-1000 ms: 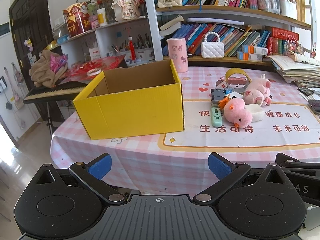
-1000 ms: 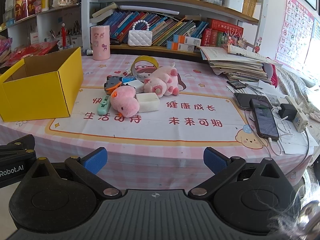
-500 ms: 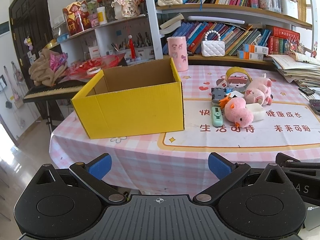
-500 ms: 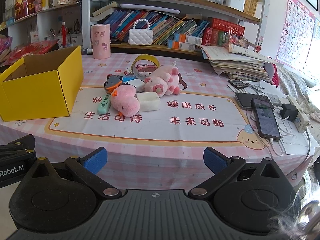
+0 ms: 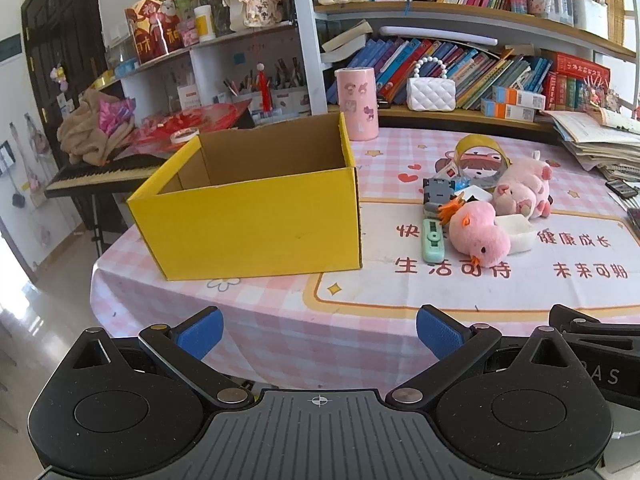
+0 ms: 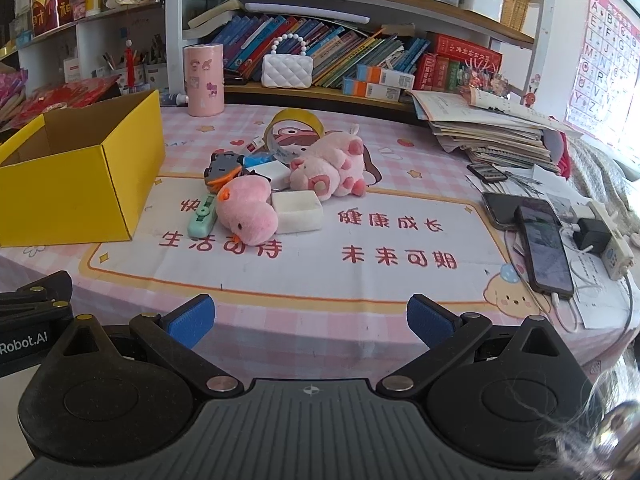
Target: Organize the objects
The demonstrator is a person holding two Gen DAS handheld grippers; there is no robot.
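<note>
An empty yellow cardboard box (image 5: pixel 256 220) (image 6: pixel 76 184) stands open on the pink checked tablecloth (image 5: pixel 280 320). To its right lies a pile: a pink chick plush (image 5: pixel 478 238) (image 6: pixel 246 210), a pink pig plush (image 5: pixel 522 188) (image 6: pixel 334 168), a white block (image 6: pixel 297 212), a green correction tape (image 5: pixel 433 240) (image 6: pixel 203 216), a grey toy car (image 5: pixel 438 194) (image 6: pixel 222 166) and a tape roll (image 5: pixel 478 152) (image 6: pixel 294 128). My left gripper (image 5: pixel 318 330) hangs open before the table's near edge, below the box. My right gripper (image 6: pixel 308 320) is open too, short of the pile, holding nothing.
A pink cylinder (image 5: pixel 357 104) stands behind the box. Phones (image 6: pixel 546 248) with a power strip (image 6: pixel 612 240) lie at the right edge, beside a paper stack (image 6: pixel 492 132). Bookshelves (image 6: pixel 360 60) back the table. A keyboard (image 5: pixel 100 172) stands left of it.
Both views have shifted slightly closer to the table; the box and pile sit a little nearer and more centred. Both grippers stay open and the objects have not moved.
</note>
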